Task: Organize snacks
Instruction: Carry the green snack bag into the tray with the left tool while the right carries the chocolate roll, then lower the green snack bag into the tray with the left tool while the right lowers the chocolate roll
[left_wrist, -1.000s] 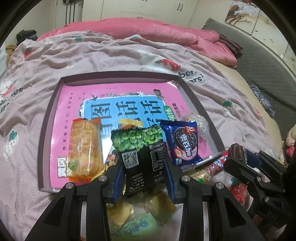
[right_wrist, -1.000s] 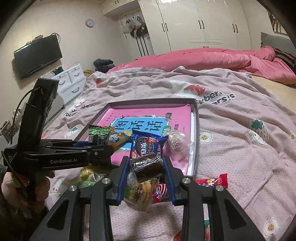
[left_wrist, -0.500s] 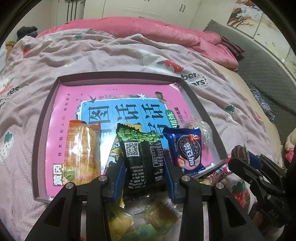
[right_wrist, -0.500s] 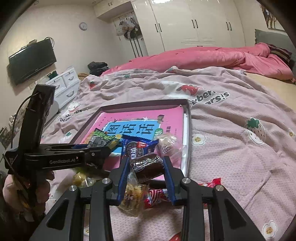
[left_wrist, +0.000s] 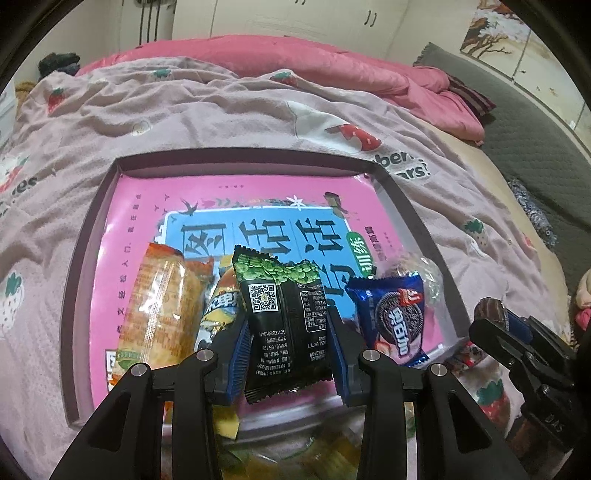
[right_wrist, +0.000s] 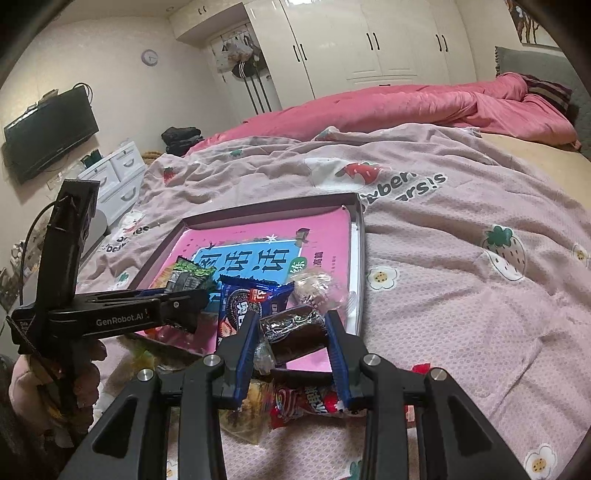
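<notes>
Left tongs (left_wrist: 291, 354) were clenched on the black-and-green snack packet (left_wrist: 284, 314), blue pads pressed against both its sides, QR code facing the camera. Packet was held above the near part of the tray (left_wrist: 92, 229); contact with the tray floor couldn't be judged.

Right tongs (right_wrist: 291, 345) were clenched on a dark brown wrapped cake (right_wrist: 295, 330), gripped across its ends, just over the tray's near-right corner. Below them on the bedspread (right_wrist: 461, 314): a red candy wrapper (right_wrist: 306, 400) and a clear yellowish packet (right_wrist: 247, 410), both outside the tray.

In the tray, left to right in the left wrist view: orange cracker pack (left_wrist: 162, 310), a yellow-blue packet (left_wrist: 218, 314) partly hidden behind the held packet, blue Oreo packet (left_wrist: 393, 317), and a clear-wrapped item (left_wrist: 424, 273) just behind the Oreo. All sat on the pink-and-blue book cover (left_wrist: 258, 221) lining the tray bottom.

More yellow and green wrappers (left_wrist: 317, 454) lay blurred on the bed below the left tongs, outside the tray's near rim.

Further back: pink duvet (right_wrist: 406, 107), white wardrobes (right_wrist: 369, 40), wall-mounted TV (right_wrist: 48, 129), white drawer unit (right_wrist: 114, 173).
</notes>
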